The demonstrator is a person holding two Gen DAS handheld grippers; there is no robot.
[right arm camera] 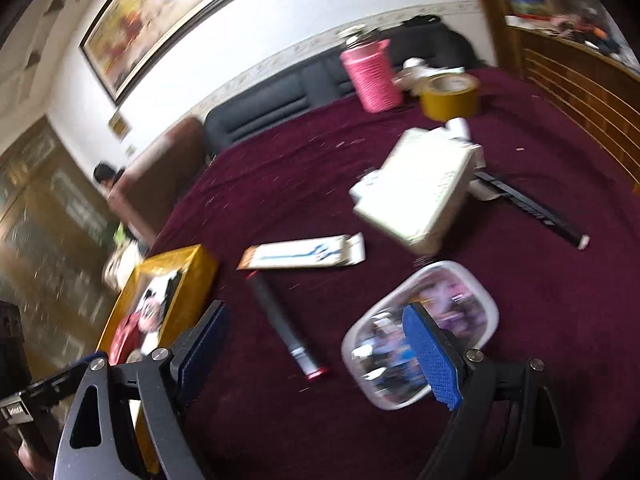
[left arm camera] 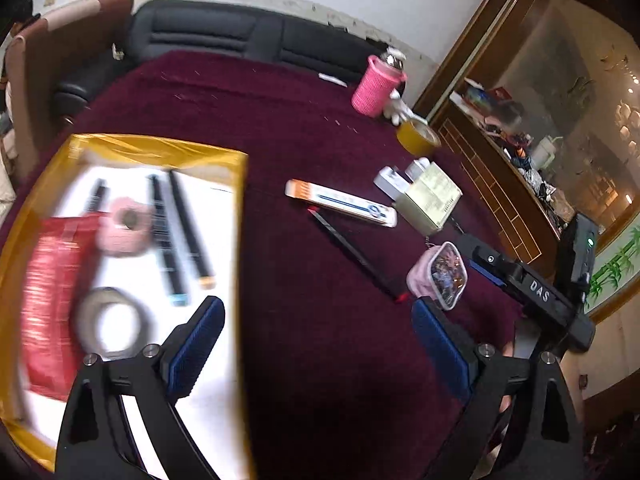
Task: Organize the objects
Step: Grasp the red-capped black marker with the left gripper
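Note:
A yellow-rimmed box [left arm camera: 160,148] at the left holds a red packet [left arm camera: 56,292], a pink tape roll [left arm camera: 126,232], a grey tape roll [left arm camera: 112,320] and black markers [left arm camera: 188,232]. My left gripper [left arm camera: 320,344] hangs open and empty over the box's right edge. My right gripper [right arm camera: 320,352] is open and empty above the maroon cloth. A black pen with red ends [right arm camera: 288,320] lies below its gap. A clear-faced pink pouch [right arm camera: 420,332] sits partly behind its right finger. An orange-and-white carton [right arm camera: 304,256] lies beyond the pen.
A beige box [right arm camera: 420,188], a black marker [right arm camera: 532,208], a yellow tape roll [right arm camera: 450,96] and a pink bottle [right arm camera: 370,76] stand farther back. A dark sofa [left arm camera: 224,36] lines the far edge. A wooden cabinet [left arm camera: 500,184] is at the right. A person [right arm camera: 120,196] stands at the far left.

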